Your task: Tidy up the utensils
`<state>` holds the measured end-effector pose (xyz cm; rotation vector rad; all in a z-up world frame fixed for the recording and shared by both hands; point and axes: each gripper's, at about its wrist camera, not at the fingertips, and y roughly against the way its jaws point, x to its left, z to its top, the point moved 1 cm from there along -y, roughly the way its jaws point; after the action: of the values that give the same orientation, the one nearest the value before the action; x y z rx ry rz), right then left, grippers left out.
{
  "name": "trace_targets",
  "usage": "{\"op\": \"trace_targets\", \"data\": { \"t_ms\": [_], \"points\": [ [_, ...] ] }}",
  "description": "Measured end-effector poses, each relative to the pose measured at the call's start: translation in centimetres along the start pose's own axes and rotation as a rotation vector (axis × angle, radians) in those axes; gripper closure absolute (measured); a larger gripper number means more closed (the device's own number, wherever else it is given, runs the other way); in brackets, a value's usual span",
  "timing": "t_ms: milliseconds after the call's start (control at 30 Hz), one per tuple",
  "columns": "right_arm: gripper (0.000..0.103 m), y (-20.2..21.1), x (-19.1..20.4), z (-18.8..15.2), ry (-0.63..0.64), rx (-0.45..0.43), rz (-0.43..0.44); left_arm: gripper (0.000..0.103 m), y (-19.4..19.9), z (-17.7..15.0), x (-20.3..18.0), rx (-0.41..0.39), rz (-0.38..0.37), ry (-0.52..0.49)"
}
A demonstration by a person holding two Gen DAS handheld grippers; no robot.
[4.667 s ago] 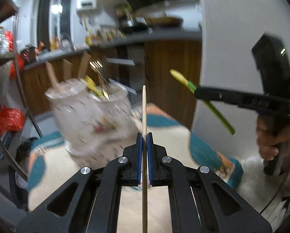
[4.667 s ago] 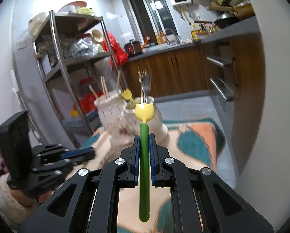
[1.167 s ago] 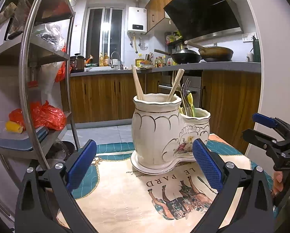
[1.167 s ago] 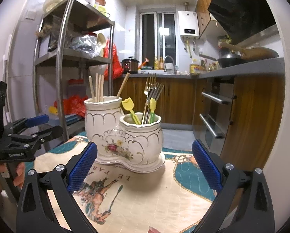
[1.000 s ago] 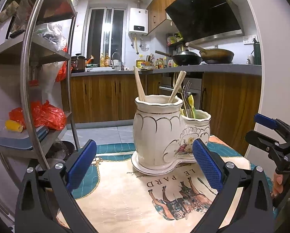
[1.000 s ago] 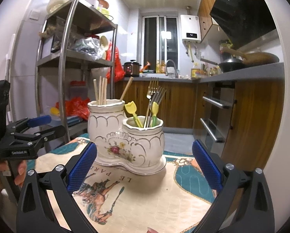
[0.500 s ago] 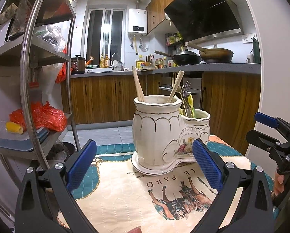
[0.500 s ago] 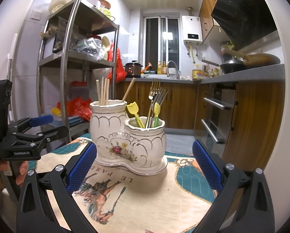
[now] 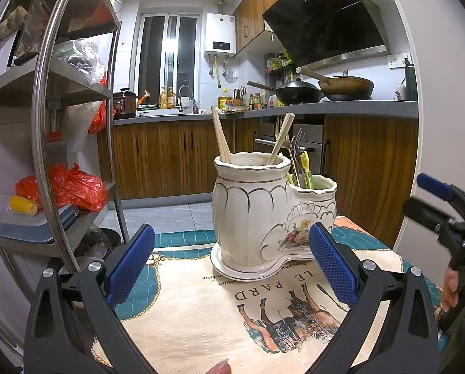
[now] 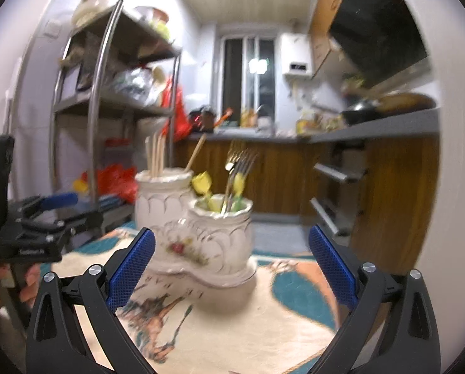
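A white ceramic two-pot utensil holder stands on a printed table mat. Wooden chopsticks lean in its tall pot. Metal forks and yellow-green picks stand in its low pot. My left gripper is open and empty, a short way in front of the holder. My right gripper is open and empty too, facing the holder's low pot; that view is blurred. Each gripper shows at the edge of the other's view, the right gripper and the left gripper.
A steel shelf rack with bags and boxes stands to the left of the table. Wooden kitchen cabinets and a counter with pans lie behind. A white wall is at the right.
Both grippers earlier held a chopstick and a green pick; both now are open and empty. In the last half second the right view tilted and moved nearer the holder; the left view is steady.
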<state>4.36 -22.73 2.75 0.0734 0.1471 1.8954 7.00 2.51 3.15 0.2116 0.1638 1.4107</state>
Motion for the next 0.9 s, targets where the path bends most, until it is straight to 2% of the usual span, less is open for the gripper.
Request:
{"op": "trace_targets", "data": {
  "t_ms": [900],
  "points": [
    [0.005,-0.38,0.08,-0.01,0.013,0.01,0.001,0.006,-0.06,0.04,0.04,-0.002,0.001,-0.004]
  ]
}}
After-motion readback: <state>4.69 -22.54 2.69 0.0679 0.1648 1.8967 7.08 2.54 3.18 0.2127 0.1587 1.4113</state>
